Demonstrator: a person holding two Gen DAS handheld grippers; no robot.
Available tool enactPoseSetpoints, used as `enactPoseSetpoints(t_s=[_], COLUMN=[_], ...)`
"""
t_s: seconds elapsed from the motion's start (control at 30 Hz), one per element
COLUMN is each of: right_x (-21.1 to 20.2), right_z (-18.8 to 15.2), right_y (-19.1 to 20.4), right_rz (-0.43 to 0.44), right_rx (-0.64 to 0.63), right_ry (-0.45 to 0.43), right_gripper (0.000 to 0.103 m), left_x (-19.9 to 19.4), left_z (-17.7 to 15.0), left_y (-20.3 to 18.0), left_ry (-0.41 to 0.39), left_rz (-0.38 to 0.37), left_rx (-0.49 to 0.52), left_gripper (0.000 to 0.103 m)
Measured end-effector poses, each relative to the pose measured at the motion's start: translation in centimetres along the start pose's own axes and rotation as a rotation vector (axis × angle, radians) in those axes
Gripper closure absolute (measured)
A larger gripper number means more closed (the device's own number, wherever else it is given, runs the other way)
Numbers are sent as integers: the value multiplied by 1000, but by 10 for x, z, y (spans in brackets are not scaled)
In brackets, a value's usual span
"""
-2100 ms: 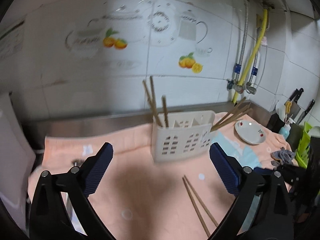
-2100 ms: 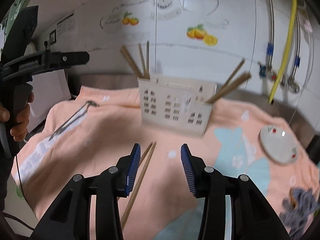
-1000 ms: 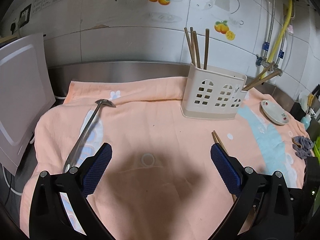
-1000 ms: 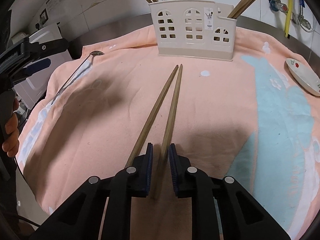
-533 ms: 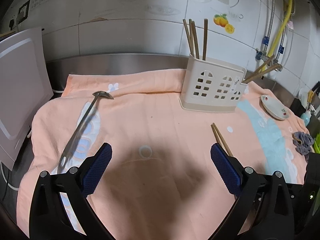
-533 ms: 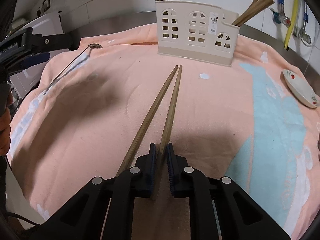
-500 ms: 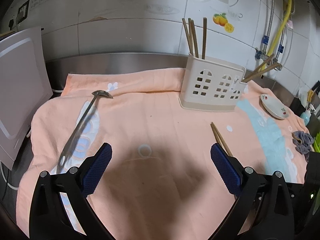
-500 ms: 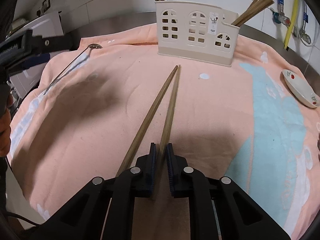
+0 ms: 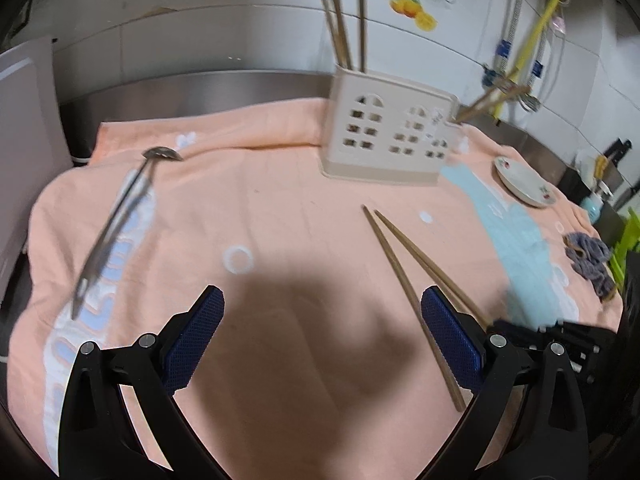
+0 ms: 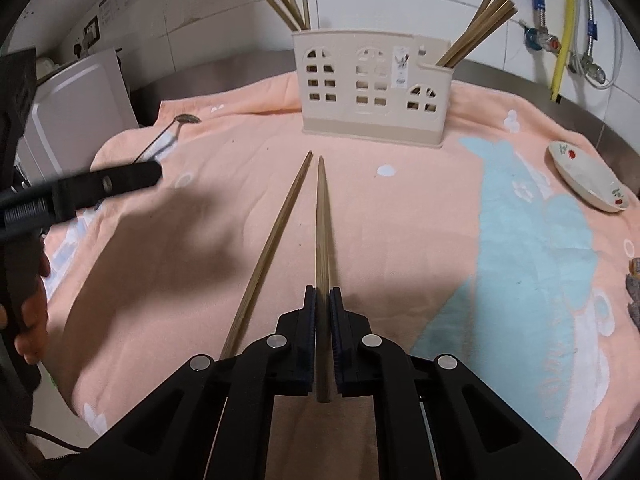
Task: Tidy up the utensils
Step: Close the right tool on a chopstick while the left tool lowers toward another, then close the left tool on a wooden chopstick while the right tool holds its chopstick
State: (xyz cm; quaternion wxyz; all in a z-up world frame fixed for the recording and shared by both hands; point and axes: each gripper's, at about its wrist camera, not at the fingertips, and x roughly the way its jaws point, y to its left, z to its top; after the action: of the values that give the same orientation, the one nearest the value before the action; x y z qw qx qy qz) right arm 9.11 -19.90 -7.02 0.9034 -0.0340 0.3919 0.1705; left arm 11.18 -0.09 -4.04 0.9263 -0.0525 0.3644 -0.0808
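Left tool point(image 9: 322, 330) agape above towel point(image 9: 280, 208)

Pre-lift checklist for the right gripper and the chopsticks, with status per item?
1. Right gripper shut on one brown wooden chopstick: ok.
2. Both chopsticks gripped: not ok; the second chopstick lies outside the jaws on the peach towel.
3. Grip near the butt end, tip pointing toward the beige plastic utensil holder: ok.
4. Free slot in the holder: cannot tell; chopsticks stand at both ends.
5. Left gripper open, holding nothing: ok.
6. Long metal spoon not yet collected: not ok.
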Motion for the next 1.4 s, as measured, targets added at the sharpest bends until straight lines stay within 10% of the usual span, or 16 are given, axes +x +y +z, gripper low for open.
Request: enactPoseSetpoints(t_s=[0.27, 0.83, 1.4], right_x=[-21, -32, -35], right_z=[0, -12, -12], right_y=[-6, -23, -26], right_rz=[-9, -22, -27], right_rx=[-18, 4, 9], right_ry=[-50, -65, -77], right_gripper=[96, 96, 96], left_x=[11, 42, 49], left_z=[-25, -47, -45], left_y=[-38, -78, -87], left_ry=[62, 192, 210], left_rz=[-74, -184, -69], left_rx=[70, 126, 194], left_gripper=[10, 77, 90])
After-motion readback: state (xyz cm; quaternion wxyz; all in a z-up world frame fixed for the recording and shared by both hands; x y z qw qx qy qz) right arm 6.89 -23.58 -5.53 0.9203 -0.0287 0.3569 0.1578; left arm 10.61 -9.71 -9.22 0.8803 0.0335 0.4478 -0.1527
